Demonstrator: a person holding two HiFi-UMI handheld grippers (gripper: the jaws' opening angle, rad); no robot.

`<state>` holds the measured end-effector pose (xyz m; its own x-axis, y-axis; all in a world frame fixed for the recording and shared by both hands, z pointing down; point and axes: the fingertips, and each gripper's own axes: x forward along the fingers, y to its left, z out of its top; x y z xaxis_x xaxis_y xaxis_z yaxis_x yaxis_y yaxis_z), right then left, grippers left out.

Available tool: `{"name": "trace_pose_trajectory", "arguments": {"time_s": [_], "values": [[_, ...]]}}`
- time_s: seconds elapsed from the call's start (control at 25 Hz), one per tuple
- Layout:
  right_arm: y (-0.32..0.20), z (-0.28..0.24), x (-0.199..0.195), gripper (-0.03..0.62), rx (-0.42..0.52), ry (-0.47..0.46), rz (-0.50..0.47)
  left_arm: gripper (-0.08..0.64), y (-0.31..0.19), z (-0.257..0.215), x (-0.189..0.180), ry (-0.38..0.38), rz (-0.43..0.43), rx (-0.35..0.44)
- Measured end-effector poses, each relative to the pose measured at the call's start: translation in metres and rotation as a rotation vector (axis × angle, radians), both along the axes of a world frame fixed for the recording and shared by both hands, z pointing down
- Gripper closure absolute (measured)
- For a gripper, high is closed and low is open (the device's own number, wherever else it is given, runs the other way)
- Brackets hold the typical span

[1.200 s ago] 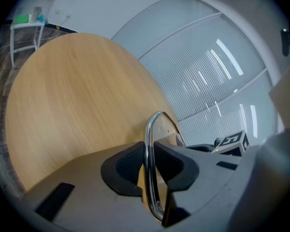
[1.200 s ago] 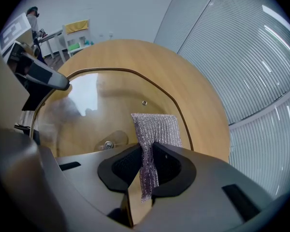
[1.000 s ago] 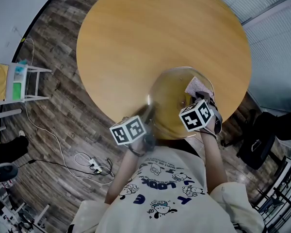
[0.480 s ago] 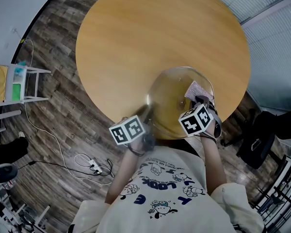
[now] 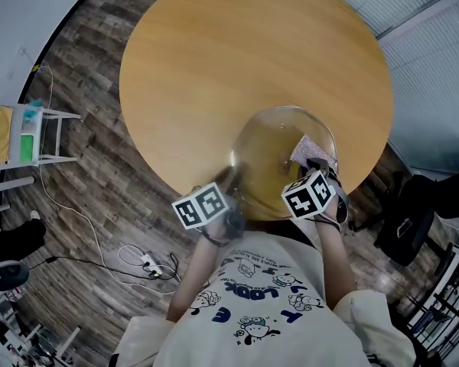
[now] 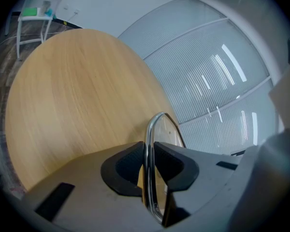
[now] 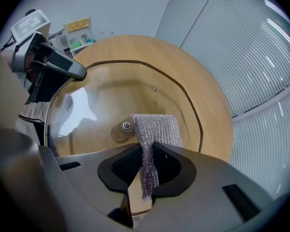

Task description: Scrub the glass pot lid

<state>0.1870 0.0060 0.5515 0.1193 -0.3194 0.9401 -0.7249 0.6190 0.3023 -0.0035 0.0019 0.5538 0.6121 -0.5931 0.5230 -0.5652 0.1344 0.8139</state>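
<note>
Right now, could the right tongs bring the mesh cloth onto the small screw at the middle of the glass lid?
Probably yes: the right tongs hold the mesh cloth just beside the screw, with only bare glass lid between, while the left tongs clamp its rim.

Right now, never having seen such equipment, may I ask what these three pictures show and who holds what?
No robot here: a person holds a hand-held claw in each hand. One picture looks down from a camera on the person's head; the other two come from cameras riding on the claws. The left claw clamps the rim of the glass pot lid at the near edge of the round wooden table. The right claw pinches a silvery mesh scrubber laid on the glass.
</note>
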Motion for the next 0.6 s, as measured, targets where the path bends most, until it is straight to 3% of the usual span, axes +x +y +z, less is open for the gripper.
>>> {"name": "trace_pose_trajectory", "arguments": {"time_s": [0.6], "values": [[0.018,0.000,-0.003,0.517,-0.024,-0.035,0.041,0.486,0.000,0.001,-0.001,0.007,-0.012,-0.004]]}}
